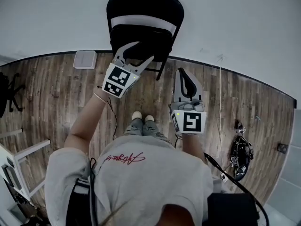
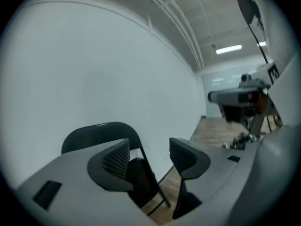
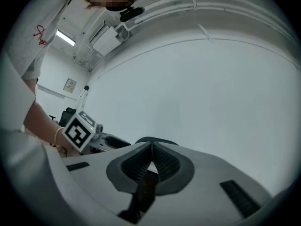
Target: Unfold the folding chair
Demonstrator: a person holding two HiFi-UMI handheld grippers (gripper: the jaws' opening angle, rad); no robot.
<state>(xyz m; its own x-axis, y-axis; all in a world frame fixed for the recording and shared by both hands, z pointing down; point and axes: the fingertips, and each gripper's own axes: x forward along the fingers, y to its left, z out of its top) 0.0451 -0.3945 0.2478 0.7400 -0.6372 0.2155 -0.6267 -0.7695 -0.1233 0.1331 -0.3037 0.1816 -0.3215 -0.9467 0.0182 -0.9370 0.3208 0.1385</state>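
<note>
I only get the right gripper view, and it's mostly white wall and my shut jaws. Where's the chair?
Observer: The folding chair looks folded and stands against the wall, straight ahead of you.
Operator: Is my other gripper grabbing it?
Observer: No. The left gripper has its jaws apart with nothing between them; the chair shows beyond them.
Operator: Anything on the floor near me?
Observer: A tangle of cables lies on the wooden floor off to your right, away from the chair.
</note>
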